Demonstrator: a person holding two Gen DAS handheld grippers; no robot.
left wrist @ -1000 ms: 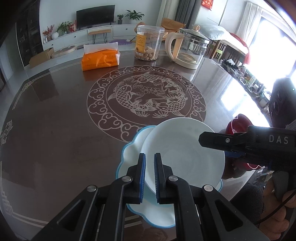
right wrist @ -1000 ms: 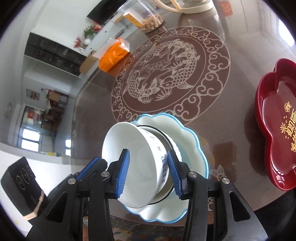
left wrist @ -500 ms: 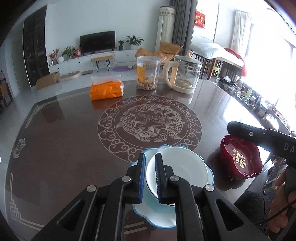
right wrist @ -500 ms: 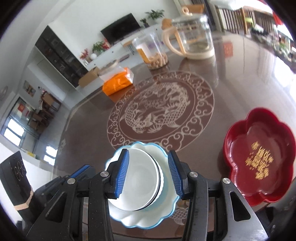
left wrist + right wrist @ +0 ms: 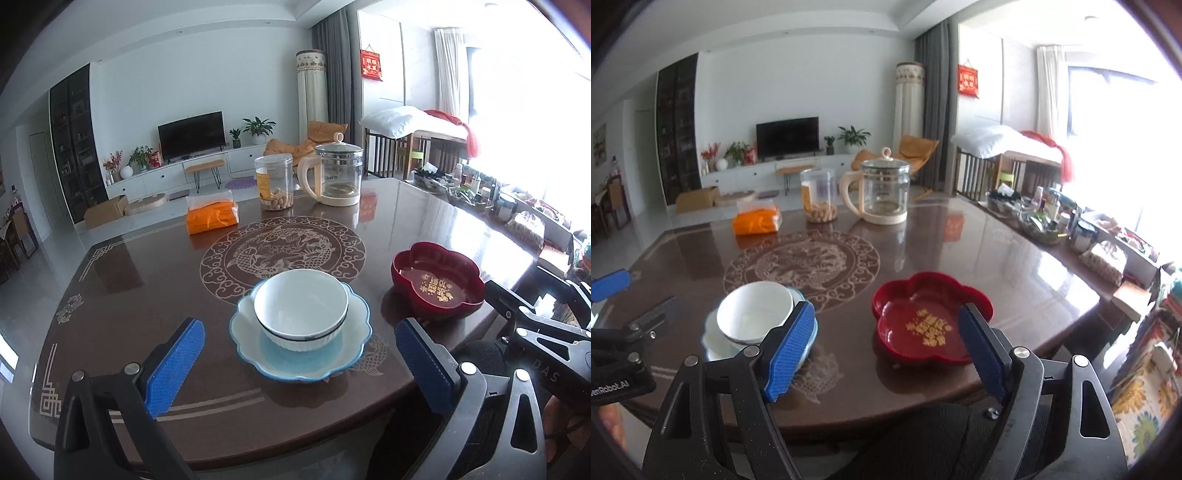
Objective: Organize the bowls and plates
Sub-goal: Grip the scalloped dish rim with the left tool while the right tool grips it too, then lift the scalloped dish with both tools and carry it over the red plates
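Observation:
A white bowl stands upright inside a pale blue scalloped plate near the table's front edge; both also show in the right wrist view, the bowl and the plate. A dark red flower-shaped dish sits to their right, and it also shows in the right wrist view. My left gripper is open and empty, pulled back in front of the plate. My right gripper is open and empty, pulled back in front of the red dish.
At the table's far side stand an orange tissue pack, a clear jar of nuts and a glass kettle. A cluttered shelf runs along the right. The table's front edge is close.
The left gripper let go of the bowl's rim and opened wide. The right gripper opened too. Both pulled back and up; the bowl now rests level in the blue plate.

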